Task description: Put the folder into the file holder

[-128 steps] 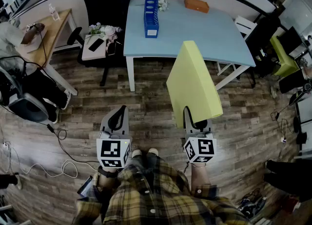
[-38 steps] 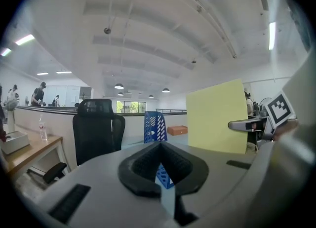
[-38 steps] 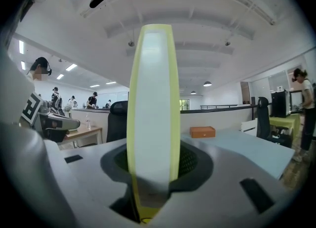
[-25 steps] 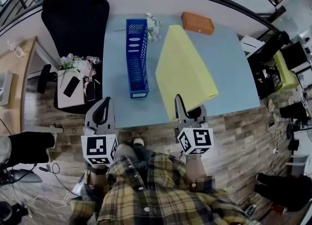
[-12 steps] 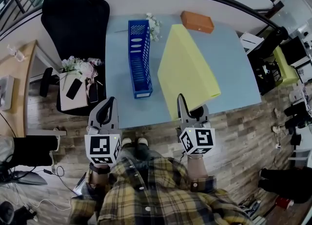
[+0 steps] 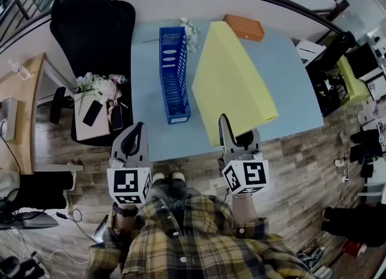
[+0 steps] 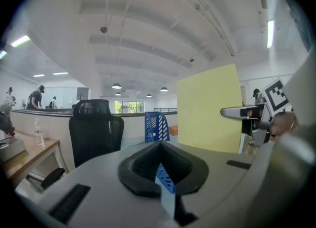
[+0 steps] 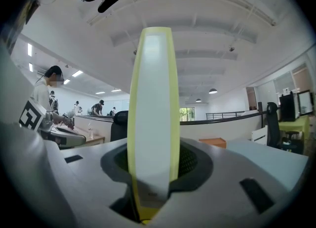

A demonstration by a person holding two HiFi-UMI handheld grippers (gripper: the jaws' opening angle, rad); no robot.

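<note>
A thick yellow folder (image 6: 232, 81) stands upright on its edge in my right gripper (image 6: 232, 134), which is shut on its lower corner; in the right gripper view the folder (image 8: 152, 123) fills the gap between the jaws. The blue slotted file holder (image 6: 174, 72) lies long-ways on the light blue table (image 6: 289, 72), just left of the folder; it also shows past the jaws as the file holder (image 7: 157, 126) in the left gripper view. My left gripper (image 6: 132, 142) hovers at the table's near edge, jaws together with nothing in them.
An orange box (image 6: 243, 27) sits at the table's far side. A black office chair (image 6: 90, 24) and a stool with flowers and phones (image 6: 96, 105) stand to the left. A wooden desk (image 6: 21, 90) is further left, a partition wall behind.
The view has closed in slightly on the table. The folder has tilted a little further over the table toward the file holder. Both grippers keep their places.
</note>
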